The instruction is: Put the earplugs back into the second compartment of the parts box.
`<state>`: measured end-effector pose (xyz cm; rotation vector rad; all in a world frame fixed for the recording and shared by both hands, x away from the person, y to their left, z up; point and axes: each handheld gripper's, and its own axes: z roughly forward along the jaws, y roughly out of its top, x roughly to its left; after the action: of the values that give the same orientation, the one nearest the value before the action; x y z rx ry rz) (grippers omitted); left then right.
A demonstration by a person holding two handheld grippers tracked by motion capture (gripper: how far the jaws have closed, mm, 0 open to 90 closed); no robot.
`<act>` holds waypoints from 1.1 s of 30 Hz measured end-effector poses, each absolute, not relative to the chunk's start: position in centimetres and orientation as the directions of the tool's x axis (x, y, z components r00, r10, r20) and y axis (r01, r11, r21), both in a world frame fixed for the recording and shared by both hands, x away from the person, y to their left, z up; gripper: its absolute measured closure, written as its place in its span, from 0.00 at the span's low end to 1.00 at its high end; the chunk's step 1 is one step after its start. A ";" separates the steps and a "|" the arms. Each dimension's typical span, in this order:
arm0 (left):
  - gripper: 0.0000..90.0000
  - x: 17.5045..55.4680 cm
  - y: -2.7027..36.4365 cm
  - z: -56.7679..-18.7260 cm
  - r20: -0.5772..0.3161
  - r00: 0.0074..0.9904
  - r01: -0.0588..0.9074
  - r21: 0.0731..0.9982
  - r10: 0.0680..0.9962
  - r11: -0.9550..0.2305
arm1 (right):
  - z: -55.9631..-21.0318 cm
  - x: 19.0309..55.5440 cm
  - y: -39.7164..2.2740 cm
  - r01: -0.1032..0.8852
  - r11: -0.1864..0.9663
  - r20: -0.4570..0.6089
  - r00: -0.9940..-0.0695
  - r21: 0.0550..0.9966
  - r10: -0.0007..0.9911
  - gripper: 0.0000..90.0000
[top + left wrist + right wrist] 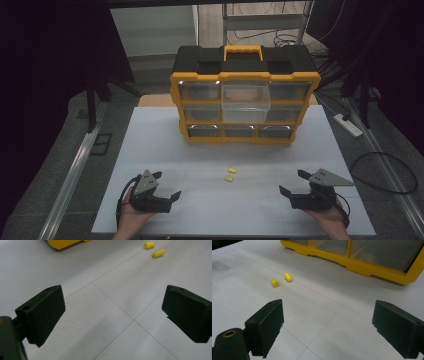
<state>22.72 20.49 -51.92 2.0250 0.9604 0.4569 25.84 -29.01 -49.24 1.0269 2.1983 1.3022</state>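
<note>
A yellow and black drawer organizer (244,95) stands at the far middle of the white table (165,150), with its top middle clear drawer (245,96) pulled out. Two small yellow earplugs (230,174) lie on the table in front of it, also seen as the earplugs (154,249) and the earplugs (281,280). My left gripper (166,185) rests near the front left, open with nothing between its jaws. My right gripper (294,182) sits near the front right, open and empty too. Both grippers are well apart from the earplugs.
The organizer's yellow base (362,266) runs across the top of the right gripper view. A white power strip (348,125) lies off the table's right edge, beside a black cable loop (385,172) on the floor. Metal rails flank the table.
</note>
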 end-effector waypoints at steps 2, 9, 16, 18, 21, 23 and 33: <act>0.06 22.6 20.6 -51.9 -0.025 0.637 0.468 0.807 0.771 -0.361 | -49.2 25.9 -28.9 0.396 0.307 0.034 -0.659 0.866 0.752 0.12; 0.06 22.6 20.7 -51.8 -0.020 0.637 0.465 0.807 0.771 -0.363 | -49.3 25.9 -28.8 0.388 0.315 0.022 -0.658 0.866 0.752 0.13; 0.07 22.4 20.7 -51.8 -0.020 0.640 0.461 0.810 0.768 -0.363 | -49.3 25.8 -28.6 0.386 0.327 0.016 -0.667 0.863 0.745 0.13; 0.07 22.4 20.7 -51.7 -0.012 0.642 0.455 0.810 0.766 -0.369 | -49.3 25.8 -28.5 0.385 0.329 0.015 -0.670 0.863 0.742 0.13; 0.07 22.3 20.8 -51.6 -0.012 0.639 0.454 0.813 0.769 -0.364 | -49.3 25.8 -28.3 0.382 0.333 0.014 -0.675 0.862 0.738 0.14; 0.07 22.3 20.8 -51.5 -0.013 0.638 0.452 0.815 0.770 -0.362 | -49.4 25.8 -28.3 0.380 0.340 0.009 -0.678 0.860 0.735 0.14; 0.07 22.6 20.7 -51.6 -0.010 0.644 0.454 0.811 0.765 -0.370 | -49.3 25.6 -28.4 0.386 0.333 0.018 -0.676 0.860 0.737 0.15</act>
<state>22.64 20.73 -51.64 2.0257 0.9500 0.4722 25.59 -28.44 -49.34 0.9933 2.2277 1.2806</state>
